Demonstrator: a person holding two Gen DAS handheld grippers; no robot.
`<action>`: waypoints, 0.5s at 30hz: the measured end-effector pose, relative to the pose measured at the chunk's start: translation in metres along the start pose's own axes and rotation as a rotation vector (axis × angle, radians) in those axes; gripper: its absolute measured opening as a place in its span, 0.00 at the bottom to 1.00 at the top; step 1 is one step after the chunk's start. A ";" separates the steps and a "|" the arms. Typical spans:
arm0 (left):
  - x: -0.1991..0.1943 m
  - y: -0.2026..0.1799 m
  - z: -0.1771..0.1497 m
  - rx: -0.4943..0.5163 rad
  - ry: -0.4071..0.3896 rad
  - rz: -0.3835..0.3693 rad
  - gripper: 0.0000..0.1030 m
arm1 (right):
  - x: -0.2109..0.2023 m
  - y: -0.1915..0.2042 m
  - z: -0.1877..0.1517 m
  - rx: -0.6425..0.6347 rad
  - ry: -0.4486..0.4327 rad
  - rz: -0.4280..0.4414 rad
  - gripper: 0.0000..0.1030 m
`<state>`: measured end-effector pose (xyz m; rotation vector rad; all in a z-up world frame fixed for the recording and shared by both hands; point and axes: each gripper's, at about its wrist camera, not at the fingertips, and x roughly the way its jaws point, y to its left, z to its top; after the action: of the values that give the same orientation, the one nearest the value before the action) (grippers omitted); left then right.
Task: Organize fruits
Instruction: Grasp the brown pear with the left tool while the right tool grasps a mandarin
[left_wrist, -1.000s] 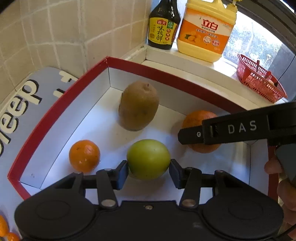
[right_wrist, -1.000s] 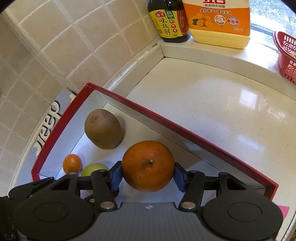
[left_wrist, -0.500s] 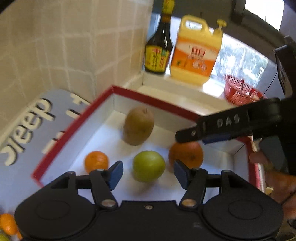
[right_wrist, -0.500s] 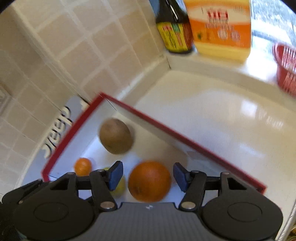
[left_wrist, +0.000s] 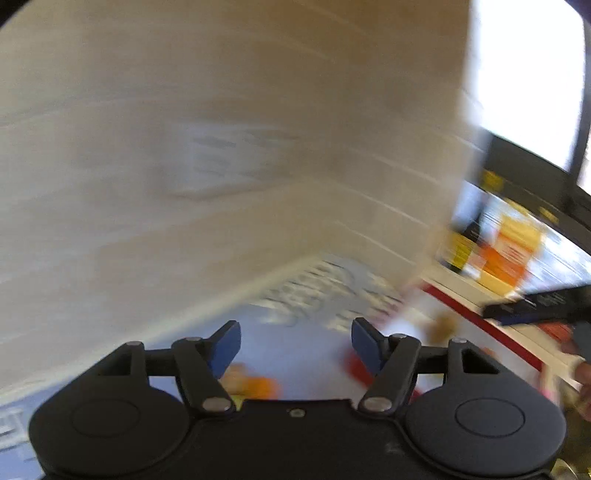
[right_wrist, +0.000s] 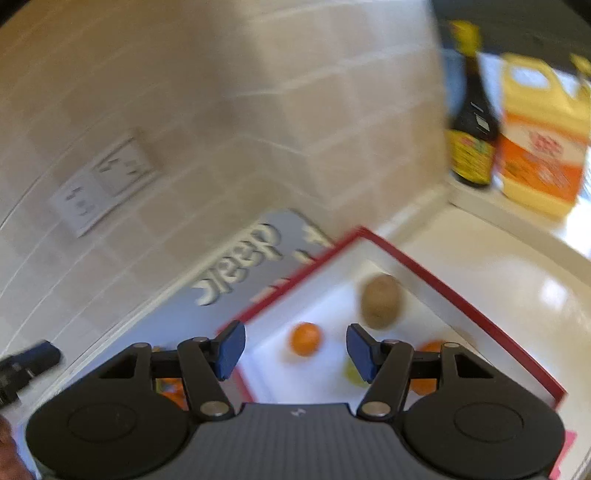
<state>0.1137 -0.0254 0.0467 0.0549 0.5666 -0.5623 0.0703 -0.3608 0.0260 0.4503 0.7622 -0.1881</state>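
Observation:
In the right wrist view, a red-rimmed white box (right_wrist: 454, 295) holds a brown kiwi (right_wrist: 380, 301), a small orange (right_wrist: 304, 338), a green fruit (right_wrist: 352, 371) and a larger orange (right_wrist: 428, 349). My right gripper (right_wrist: 295, 349) is open and empty, raised above the box's near corner. My left gripper (left_wrist: 295, 345) is open and empty, turned left toward the tiled wall over a blue mat (left_wrist: 303, 350). The left view is heavily blurred. Orange fruit (left_wrist: 255, 382) lies on the mat by the left gripper. The box rim (left_wrist: 480, 321) shows at the right.
A dark sauce bottle (right_wrist: 471, 122) and a yellow-orange detergent jug (right_wrist: 539, 136) stand on the window ledge. A wall socket (right_wrist: 99, 184) is on the tiles at the left. More orange fruit (right_wrist: 171, 391) lies on the blue mat (right_wrist: 236, 269) left of the box.
Both grippers let go of their fruit, the green one and the large orange, which now lie in the box. Both have lifted and pulled back; the left has swung sharply left.

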 end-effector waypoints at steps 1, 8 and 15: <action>-0.013 0.017 -0.001 -0.036 -0.022 0.052 0.77 | 0.001 0.012 0.001 -0.024 0.004 0.015 0.61; -0.047 0.096 -0.036 -0.214 -0.023 0.213 0.77 | 0.036 0.106 -0.011 -0.215 0.082 0.102 0.61; -0.008 0.113 -0.082 -0.282 0.090 0.118 0.77 | 0.099 0.167 -0.052 -0.332 0.243 0.140 0.60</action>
<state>0.1263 0.0902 -0.0301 -0.1531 0.7211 -0.3625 0.1625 -0.1884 -0.0225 0.2099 0.9762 0.1261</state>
